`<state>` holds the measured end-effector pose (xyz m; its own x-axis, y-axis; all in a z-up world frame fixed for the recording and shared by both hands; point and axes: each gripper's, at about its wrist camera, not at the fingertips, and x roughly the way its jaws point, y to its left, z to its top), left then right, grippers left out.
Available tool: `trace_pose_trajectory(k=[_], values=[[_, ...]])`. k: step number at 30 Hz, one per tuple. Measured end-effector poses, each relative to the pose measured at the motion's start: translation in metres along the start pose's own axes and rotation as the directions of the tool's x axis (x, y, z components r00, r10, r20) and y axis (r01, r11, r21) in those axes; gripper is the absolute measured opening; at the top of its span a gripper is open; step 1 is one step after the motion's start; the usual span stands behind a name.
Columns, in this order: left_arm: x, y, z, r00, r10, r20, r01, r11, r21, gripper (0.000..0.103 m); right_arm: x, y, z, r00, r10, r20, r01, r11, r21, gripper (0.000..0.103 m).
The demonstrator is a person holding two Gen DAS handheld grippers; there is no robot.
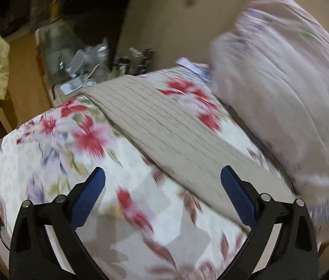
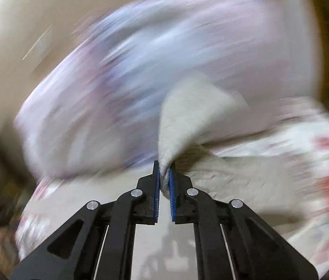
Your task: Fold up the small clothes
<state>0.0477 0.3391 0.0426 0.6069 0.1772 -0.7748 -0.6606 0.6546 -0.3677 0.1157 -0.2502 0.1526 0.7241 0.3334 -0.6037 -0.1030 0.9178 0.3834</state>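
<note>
Blue pads, right gripper [image 2: 164, 178]: nearly closed, pinching a corner of the beige ribbed cloth [image 2: 187, 116], which rises ahead.
Left gripper [image 1: 163, 186]: spread wide, holding nothing, above the floral bedspread [image 1: 36, 158].
Cloth from left: flat, ahead-right [image 1: 164, 126].
Beyond: blurred pale pillow [image 1: 281, 81].

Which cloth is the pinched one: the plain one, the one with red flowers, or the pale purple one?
The plain beige cloth. The right gripper is shut on its corner. The red-flowered sheet lies flat beneath it, and the pale purple pillow sits untouched behind.
</note>
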Motion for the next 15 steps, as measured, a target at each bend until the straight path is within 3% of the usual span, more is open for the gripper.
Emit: trace_pose_trajectory(k=[1, 2, 4, 6, 9, 11, 15], values=[[0.005, 0.006, 0.007, 1.0, 0.0, -0.005, 0.0, 1.0, -0.024, 0.094, 0.02, 0.031, -0.014, 0.995, 0.058, -0.079, -0.06, 0.998, -0.035, 0.017], [0.013, 0.011, 0.015, 1.0, 0.006, -0.014, -0.006, 0.999, -0.05, 0.093, 0.045, 0.068, -0.035, 0.973, 0.114, -0.201, -0.13, 0.989, -0.07, 0.032], [0.028, 0.021, 0.031, 0.999, 0.008, -0.039, -0.012, 0.996, -0.092, 0.086, 0.071, 0.116, -0.073, 0.92, 0.168, -0.355, -0.213, 0.973, -0.091, 0.039], [0.039, 0.029, 0.037, 0.998, -0.003, -0.058, -0.004, 0.993, -0.122, 0.08, 0.068, 0.13, -0.091, 0.902, 0.192, -0.388, -0.239, 0.968, -0.075, 0.043], [0.049, 0.034, 0.05, 0.999, -0.008, -0.051, 0.002, 0.992, -0.128, 0.071, 0.064, 0.124, -0.099, 0.906, 0.133, -0.402, -0.184, 0.979, -0.09, 0.051], [0.052, 0.041, 0.056, 0.999, -0.019, -0.047, 0.012, 0.988, -0.156, 0.066, 0.067, 0.098, -0.092, 0.916, 0.087, -0.393, -0.116, 0.992, -0.05, 0.052], [0.06, 0.051, 0.066, 0.999, -0.005, -0.043, -0.004, 0.979, -0.204, 0.041, 0.058, 0.063, -0.084, 0.93, 0.022, -0.368, -0.011, 0.999, 0.033, 0.056]])
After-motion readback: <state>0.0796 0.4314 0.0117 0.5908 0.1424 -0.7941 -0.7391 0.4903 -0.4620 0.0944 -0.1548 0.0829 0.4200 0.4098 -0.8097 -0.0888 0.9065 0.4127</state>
